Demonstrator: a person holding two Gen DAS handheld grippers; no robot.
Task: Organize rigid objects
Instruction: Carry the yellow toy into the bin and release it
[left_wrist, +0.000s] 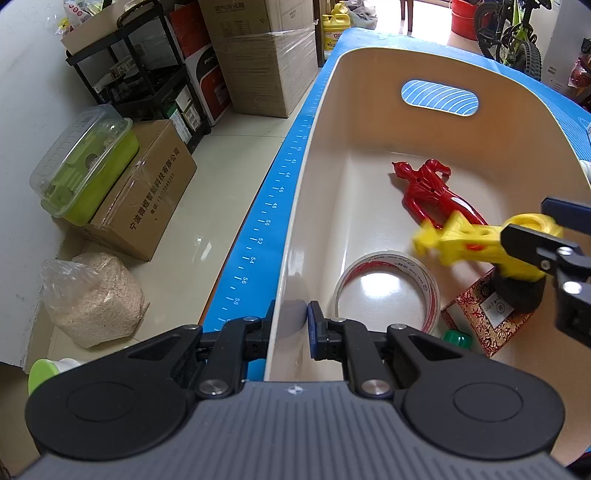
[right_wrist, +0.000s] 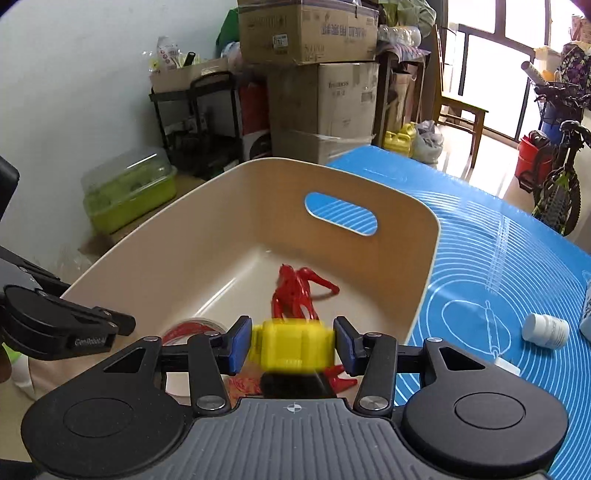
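The left hand-held gripper (left_wrist: 290, 325) was clamped on the near wall of the cream bin (left_wrist: 369, 122), one finger outside and one inside. The right hand-held gripper (right_wrist: 293, 343) was closed on a yellow toy vehicle (right_wrist: 293, 343) with a black wheel, held above the bin's interior. Inside the bin lay a red figure (left_wrist: 428, 192), a roll of clear tape (left_wrist: 388, 288) and a red patterned box (left_wrist: 480, 317). The bin sat on a blue mat (right_wrist: 498, 258) covering the surface, where a white bottle (right_wrist: 546, 329) lay on its side.
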